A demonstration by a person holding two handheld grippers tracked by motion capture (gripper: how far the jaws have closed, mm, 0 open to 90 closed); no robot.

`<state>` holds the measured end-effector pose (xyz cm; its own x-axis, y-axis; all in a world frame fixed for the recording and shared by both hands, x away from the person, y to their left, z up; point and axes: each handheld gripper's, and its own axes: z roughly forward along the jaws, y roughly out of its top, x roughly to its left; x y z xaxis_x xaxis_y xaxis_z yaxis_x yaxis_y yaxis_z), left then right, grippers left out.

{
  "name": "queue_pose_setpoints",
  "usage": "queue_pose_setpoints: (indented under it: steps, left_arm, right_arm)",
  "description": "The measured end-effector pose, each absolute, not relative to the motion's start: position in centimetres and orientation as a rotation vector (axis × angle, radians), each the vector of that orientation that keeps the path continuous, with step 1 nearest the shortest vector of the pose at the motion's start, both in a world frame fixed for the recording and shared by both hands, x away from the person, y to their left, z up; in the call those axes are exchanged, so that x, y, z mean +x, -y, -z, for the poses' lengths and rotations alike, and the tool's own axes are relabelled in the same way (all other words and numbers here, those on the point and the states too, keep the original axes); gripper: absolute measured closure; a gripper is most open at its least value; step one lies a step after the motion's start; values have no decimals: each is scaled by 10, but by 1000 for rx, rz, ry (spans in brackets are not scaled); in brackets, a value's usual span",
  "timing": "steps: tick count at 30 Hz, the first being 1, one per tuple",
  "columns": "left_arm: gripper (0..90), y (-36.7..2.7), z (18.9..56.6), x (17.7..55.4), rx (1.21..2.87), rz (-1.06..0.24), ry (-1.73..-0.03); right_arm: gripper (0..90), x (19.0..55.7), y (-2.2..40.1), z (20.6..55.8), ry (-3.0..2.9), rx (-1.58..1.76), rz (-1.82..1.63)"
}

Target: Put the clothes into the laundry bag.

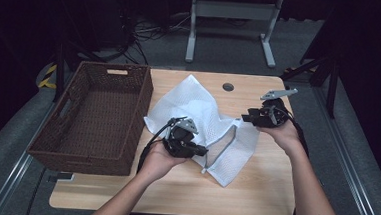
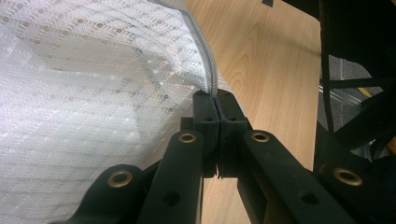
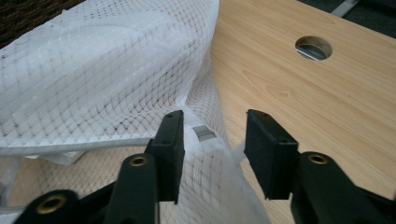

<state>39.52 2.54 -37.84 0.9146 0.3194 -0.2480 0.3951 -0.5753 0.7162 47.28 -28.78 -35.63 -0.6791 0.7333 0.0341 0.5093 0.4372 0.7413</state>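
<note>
White mesh bag (image 1: 198, 119) on wooden table (image 1: 253, 191) between both tongs, left tongs (image 2: 216, 109) pinching its zipper edge (image 2: 208, 65), right tongs (image 3: 212, 140) spread over the mesh, bare tabletop beyond them, high view adds wicker basket (image 1: 92, 116) left of left tongs.

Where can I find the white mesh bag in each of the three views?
High view: the white mesh bag lies mid-table, right of the wicker basket.
Left gripper view: it fills the left side; the tongs are shut on its zipper edge.
Right gripper view: upper left and centre.
Shared landmark: the wooden table.
</note>
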Motion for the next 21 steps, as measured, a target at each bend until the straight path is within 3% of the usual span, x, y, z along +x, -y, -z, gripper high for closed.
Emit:
queue_pose_setpoints:
  steps: [5,9,12,15,17,21]
  left_arm:
    - [892,-26,378,395,2233,112,-503]
    - [892,-28,379,396,2226,112,-512]
    - [892,-28,379,396,2227,108,-517]
    - [892,-28,379,396,2227,107,-518]
    - [892,-29,378,397,2230,106,-518]
    - [892,-31,379,399,2226,90,-533]
  right_arm:
    - [459,490,279,367,-2484,1057,-1079]
    - [445,494,276,377,-2579,1046,-1050]
    - [519,492,274,384,-2650,1034,-1003]
    - [657,489,274,390,-2687,1011,-958]
    - [806,486,274,392,-2696,1000,-919]
    - [874,480,276,396,-2703,984,-898]
